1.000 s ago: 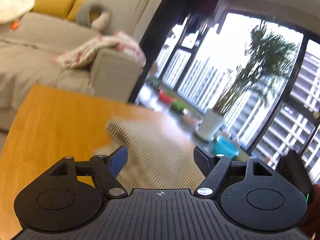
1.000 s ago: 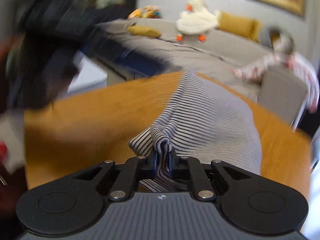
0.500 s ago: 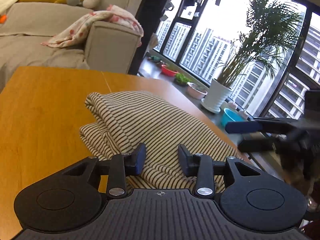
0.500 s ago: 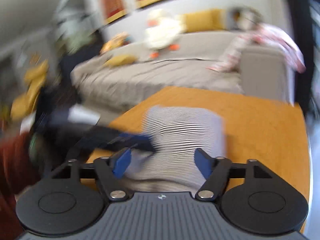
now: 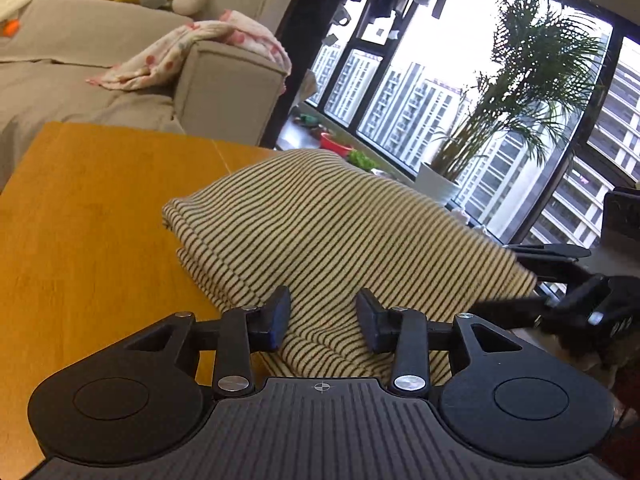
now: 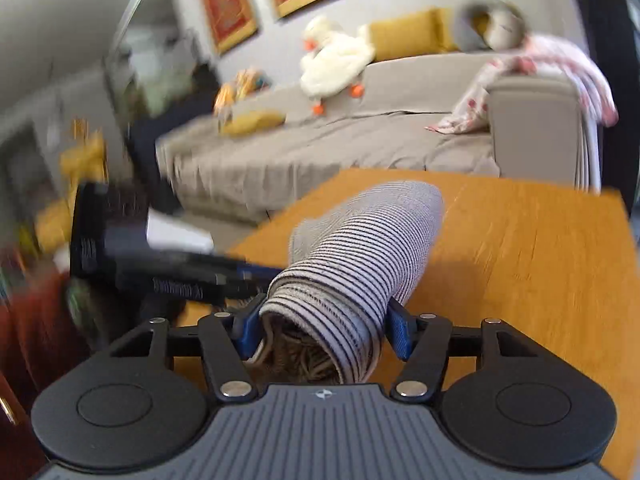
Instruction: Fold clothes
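Note:
A folded striped garment (image 5: 332,240) lies in layers on the orange wooden table (image 5: 88,216). My left gripper (image 5: 323,318) is open with its fingers just over the garment's near edge, holding nothing. In the right wrist view the same striped garment (image 6: 360,252) bulges up between the blue pads of my right gripper (image 6: 322,326), which closes on the thick folded end. The right gripper also shows at the right of the left wrist view (image 5: 560,276), at the garment's far side. The left gripper appears blurred at the left of the right wrist view (image 6: 168,264).
A grey sofa (image 5: 120,92) with a pink spotted blanket (image 5: 192,52) stands behind the table. A white duck plush (image 6: 336,64) and yellow cushions sit on it. A potted palm (image 5: 500,120) and bowls stand by the window. The table's edge (image 6: 624,240) is to the right.
My right gripper moved in and closed around the garment's folded end. My left gripper came closer to the garment's near edge, still open. The garment now bulges up higher.

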Demonstrator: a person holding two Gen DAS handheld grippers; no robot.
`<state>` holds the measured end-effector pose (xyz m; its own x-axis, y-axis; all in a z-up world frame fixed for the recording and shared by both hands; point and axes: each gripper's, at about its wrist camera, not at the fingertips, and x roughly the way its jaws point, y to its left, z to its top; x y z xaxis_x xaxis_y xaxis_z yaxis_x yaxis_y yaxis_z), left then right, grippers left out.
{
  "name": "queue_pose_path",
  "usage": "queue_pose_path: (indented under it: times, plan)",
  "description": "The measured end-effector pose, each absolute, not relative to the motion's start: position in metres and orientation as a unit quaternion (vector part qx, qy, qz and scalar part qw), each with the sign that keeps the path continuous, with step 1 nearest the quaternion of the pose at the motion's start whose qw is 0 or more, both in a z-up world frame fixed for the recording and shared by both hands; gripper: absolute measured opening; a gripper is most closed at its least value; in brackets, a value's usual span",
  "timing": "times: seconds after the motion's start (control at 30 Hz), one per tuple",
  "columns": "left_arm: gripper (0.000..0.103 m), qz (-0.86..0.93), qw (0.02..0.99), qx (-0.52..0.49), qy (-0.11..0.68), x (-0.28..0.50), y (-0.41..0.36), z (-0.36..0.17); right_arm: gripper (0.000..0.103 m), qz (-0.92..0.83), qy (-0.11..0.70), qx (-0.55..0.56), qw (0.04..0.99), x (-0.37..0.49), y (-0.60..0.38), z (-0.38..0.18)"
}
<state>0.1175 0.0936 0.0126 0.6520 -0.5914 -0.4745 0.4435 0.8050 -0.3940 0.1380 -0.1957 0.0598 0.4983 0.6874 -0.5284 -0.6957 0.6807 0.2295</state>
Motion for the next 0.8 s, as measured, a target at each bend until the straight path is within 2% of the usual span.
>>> queue_pose_path:
  times: [0.13,0.17,0.2,0.23,0.27,0.33,0.43,0.53,0.67,0.7,0.8]
  plan:
    - [0.042,-0.290,0.903,-0.112,0.297,0.111,0.092,0.011,0.071,0.368,0.336,-0.064,0.865,0.144,-0.187,0.047]
    - [0.042,-0.290,0.904,-0.107,0.296,0.110,0.091,0.011,0.073,0.369,0.342,-0.030,0.864,0.150,-0.195,0.051]
    - [0.043,-0.290,0.904,-0.105,0.296,0.110,0.091,0.011,0.083,0.370,0.347,0.005,0.862,0.157,-0.204,0.056]
    - [0.043,-0.290,0.904,-0.107,0.296,0.111,0.091,0.010,0.098,0.369,0.351,0.038,0.860,0.164,-0.212,0.061]
    - [0.043,-0.291,0.903,-0.109,0.296,0.111,0.091,0.010,0.103,0.361,0.345,0.064,0.864,0.172,-0.219,0.067]
    - [0.043,-0.290,0.905,-0.105,0.293,0.111,0.090,0.011,0.103,0.344,0.336,0.115,0.869,0.189,-0.232,0.078]
    - [0.043,-0.293,0.907,-0.094,0.288,0.109,0.087,0.011,0.103,0.312,0.369,0.151,0.862,0.229,-0.230,0.084]
    - [0.043,-0.296,0.905,-0.100,0.290,0.110,0.089,0.010,0.103,0.314,0.400,0.152,0.848,0.273,-0.213,0.068]
    - [0.043,-0.299,0.904,-0.097,0.290,0.111,0.091,0.009,0.103,0.320,0.481,0.211,0.788,0.321,-0.195,0.023]
    - [0.043,-0.299,0.904,-0.097,0.290,0.112,0.091,0.009,0.103,0.325,0.477,0.197,0.792,0.320,-0.188,0.022]
    - [0.044,-0.299,0.902,-0.104,0.294,0.115,0.095,0.007,0.072,0.340,0.465,0.156,0.803,0.317,-0.168,0.017]
